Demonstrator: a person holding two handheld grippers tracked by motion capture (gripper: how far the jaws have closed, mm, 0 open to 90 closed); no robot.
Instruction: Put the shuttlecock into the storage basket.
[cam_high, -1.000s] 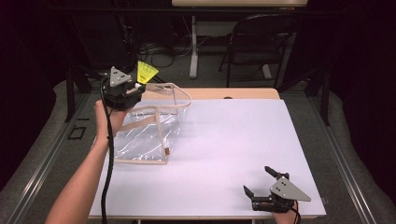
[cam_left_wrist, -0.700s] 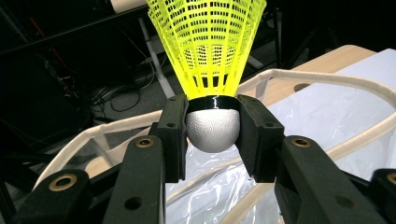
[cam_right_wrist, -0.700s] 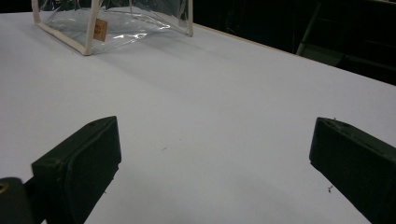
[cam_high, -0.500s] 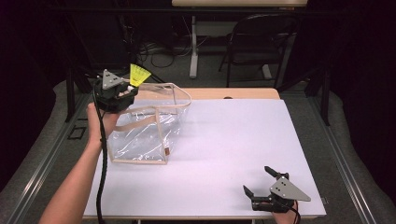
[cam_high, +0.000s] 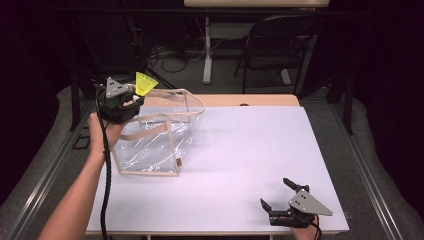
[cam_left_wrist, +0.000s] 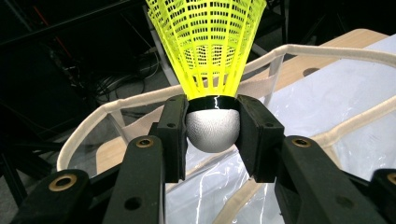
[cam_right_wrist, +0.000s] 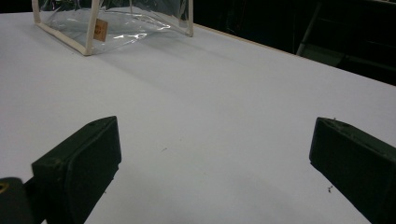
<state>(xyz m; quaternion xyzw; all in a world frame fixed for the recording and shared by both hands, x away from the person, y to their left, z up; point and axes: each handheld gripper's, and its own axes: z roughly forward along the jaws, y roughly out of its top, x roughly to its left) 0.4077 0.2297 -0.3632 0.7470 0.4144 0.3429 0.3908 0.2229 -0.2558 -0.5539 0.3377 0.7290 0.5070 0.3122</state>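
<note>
Yellow shuttlecock (cam_left_wrist: 208, 56), held at the far left of the table (cam_high: 240, 165), above the far-left corner of a clear bag (cam_high: 150, 145). In the left gripper view its long axis runs along the line of the jaws: the white rounded cork (cam_left_wrist: 212, 128) faces back toward the gripper body and the flared yellow skirt points away from it. In the high view the skirt (cam_high: 144, 83) points up and toward the far side.

Left gripper (cam_left_wrist: 212, 133): jaws closed on the cork, one black pad pressed to each side of it just below the black band at the skirt's base. The skirt itself is free of the pads. The hand (cam_high: 102, 135) that bears this gripper is at the bag's left side.

Right gripper (cam_high: 280, 196): near the right end of the table's near edge, jaws spread wide with nothing between them; in the right gripper view bare white tabletop lies between the two pads (cam_right_wrist: 77, 165).

Clear bag: stands on the left part of the table, its cream-trimmed rim (cam_left_wrist: 154, 95) open upward and its strap (cam_high: 192, 100) looping over the opening. The shuttlecock is just above this rim at its far-left end.

Open room: the white surface from the bag's right side to the right edge is bare, and the two grippers are well apart. A strip of wooden tabletop (cam_high: 250, 100) shows along the far edge.
</note>
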